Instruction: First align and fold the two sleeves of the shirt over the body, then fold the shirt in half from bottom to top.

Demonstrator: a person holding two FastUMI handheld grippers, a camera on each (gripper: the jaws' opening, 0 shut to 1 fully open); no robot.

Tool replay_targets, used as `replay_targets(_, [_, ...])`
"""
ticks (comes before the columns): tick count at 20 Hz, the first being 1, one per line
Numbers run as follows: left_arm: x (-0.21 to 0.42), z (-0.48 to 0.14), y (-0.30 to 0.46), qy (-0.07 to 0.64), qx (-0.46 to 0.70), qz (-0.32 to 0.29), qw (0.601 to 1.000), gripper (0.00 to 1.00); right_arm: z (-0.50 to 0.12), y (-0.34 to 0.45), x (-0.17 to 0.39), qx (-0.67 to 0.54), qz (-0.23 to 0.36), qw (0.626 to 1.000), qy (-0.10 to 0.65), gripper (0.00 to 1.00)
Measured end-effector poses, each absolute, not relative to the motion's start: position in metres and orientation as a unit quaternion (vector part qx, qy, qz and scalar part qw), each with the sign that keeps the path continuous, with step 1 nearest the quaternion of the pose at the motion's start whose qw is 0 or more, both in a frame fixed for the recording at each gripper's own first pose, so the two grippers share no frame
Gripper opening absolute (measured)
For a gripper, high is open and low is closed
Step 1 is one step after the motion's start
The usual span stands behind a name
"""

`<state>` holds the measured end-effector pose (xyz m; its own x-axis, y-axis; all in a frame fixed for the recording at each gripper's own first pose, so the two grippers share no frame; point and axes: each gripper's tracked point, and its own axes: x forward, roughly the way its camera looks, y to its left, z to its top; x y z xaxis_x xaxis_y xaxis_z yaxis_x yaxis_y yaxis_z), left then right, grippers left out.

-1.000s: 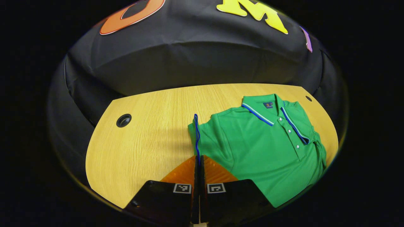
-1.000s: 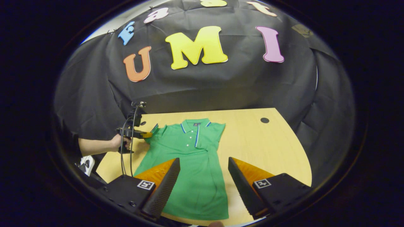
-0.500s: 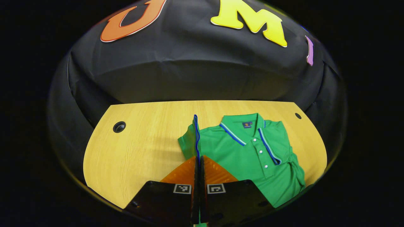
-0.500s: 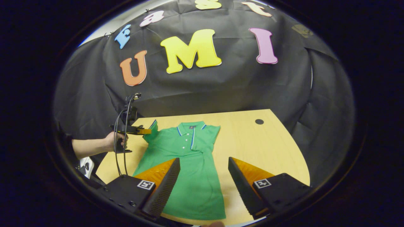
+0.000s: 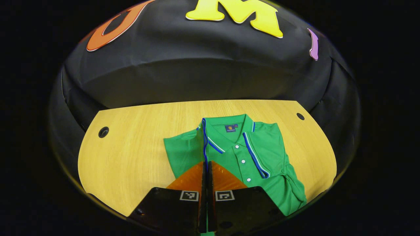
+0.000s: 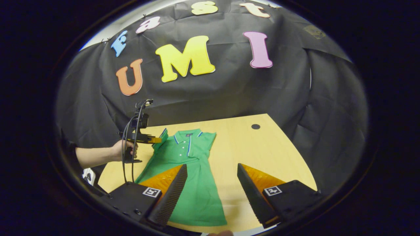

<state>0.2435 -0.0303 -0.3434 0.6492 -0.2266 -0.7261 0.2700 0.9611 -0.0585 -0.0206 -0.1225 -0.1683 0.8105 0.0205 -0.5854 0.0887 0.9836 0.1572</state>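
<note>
- Green polo shirt (image 6: 192,177) lies flat on the wooden table (image 6: 262,157), nearer its left side; bare wood runs wide to the right.
- Left gripper (image 5: 205,164) clenched on the blue-piped sleeve cuff (image 5: 204,137), lifted over the collar (image 5: 229,126).
- Right gripper (image 6: 211,183) released, apparently hovering above the hem.
- Knit looks smooth.

No readable text is showing: the small navy neck label (image 5: 230,127) inside the green polo shirt (image 5: 262,154) is appearing too blurred.
</note>
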Motion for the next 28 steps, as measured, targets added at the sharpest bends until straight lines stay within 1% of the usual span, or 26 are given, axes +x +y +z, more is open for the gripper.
replay_targets(6, [0.246, -0.363, -0.057, 0.403, 0.019, -0.13, 0.906, 0.07, -0.17, -0.135, -0.026, 0.085, -0.029, 0.946, 0.313, 0.98])
replay_targets(7, [0.246, -0.363, -0.059, 0.403, 0.02, -0.129, 0.906, 0.14, -0.17, -0.134, -0.024, 0.085, -0.028, 0.945, 0.314, 0.98])
replay_targets(8, [0.245, -0.364, -0.061, 0.403, 0.019, -0.128, 0.906, 0.29, -0.17, -0.132, -0.024, 0.084, -0.025, 0.946, 0.313, 0.98])
replay_targets(9, [0.243, -0.362, -0.062, 0.404, 0.017, -0.125, 0.906, 0.36, -0.17, -0.13, -0.022, 0.082, -0.022, 0.946, 0.313, 0.98])
replay_targets(10, [0.24, -0.359, -0.062, 0.404, 0.013, -0.124, 0.906, 0.48, -0.172, -0.127, -0.022, 0.079, -0.018, 0.946, 0.314, 0.98])
replay_targets(11, [0.237, -0.352, -0.062, 0.399, 0.01, -0.12, 0.909, 0.47, -0.172, -0.125, -0.019, 0.077, -0.015, 0.947, 0.312, 0.98])
replay_targets(14, [0.225, -0.328, -0.055, 0.382, 0.0, -0.109, 0.918, 1.0, -0.18, -0.113, -0.015, 0.079, -0.004, 0.945, 0.318, 0.98])
replay_targets(17, [0.202, -0.303, -0.039, 0.364, -0.004, -0.103, 0.926, 1.0, -0.181, -0.102, -0.008, 0.066, 0.004, 0.946, 0.317, 0.98])
replay_targets(18, [0.191, -0.297, -0.03, 0.356, -0.001, -0.102, 0.929, 1.0, -0.182, -0.099, -0.006, 0.063, 0.007, 0.947, 0.316, 0.93])
replay_targets(19, [0.18, -0.292, -0.02, 0.352, 0.005, -0.099, 0.931, 1.0, -0.186, -0.096, -0.006, 0.059, 0.01, 0.946, 0.319, 0.98])
replay_targets(23, [0.115, -0.279, 0.02, 0.352, 0.018, -0.09, 0.932, 0.99, -0.215, -0.086, -0.003, 0.03, 0.021, 0.934, 0.355, 0.98])
replay_targets(26, [0.064, -0.284, 0.047, 0.363, 0.04, -0.092, 0.927, 0.99, -0.233, -0.08, -0.005, 0.013, 0.034, 0.927, 0.374, 0.98])
replay_targets(27, [0.047, -0.288, 0.056, 0.368, 0.05, -0.091, 0.924, 0.99, -0.238, -0.076, -0.007, 0.009, 0.043, 0.924, 0.38, 0.93])
replay_targets(28, [0.031, -0.293, 0.062, 0.376, 0.054, -0.093, 0.92, 0.99, -0.243, -0.072, -0.012, 0.004, 0.056, 0.921, 0.386, 0.98])
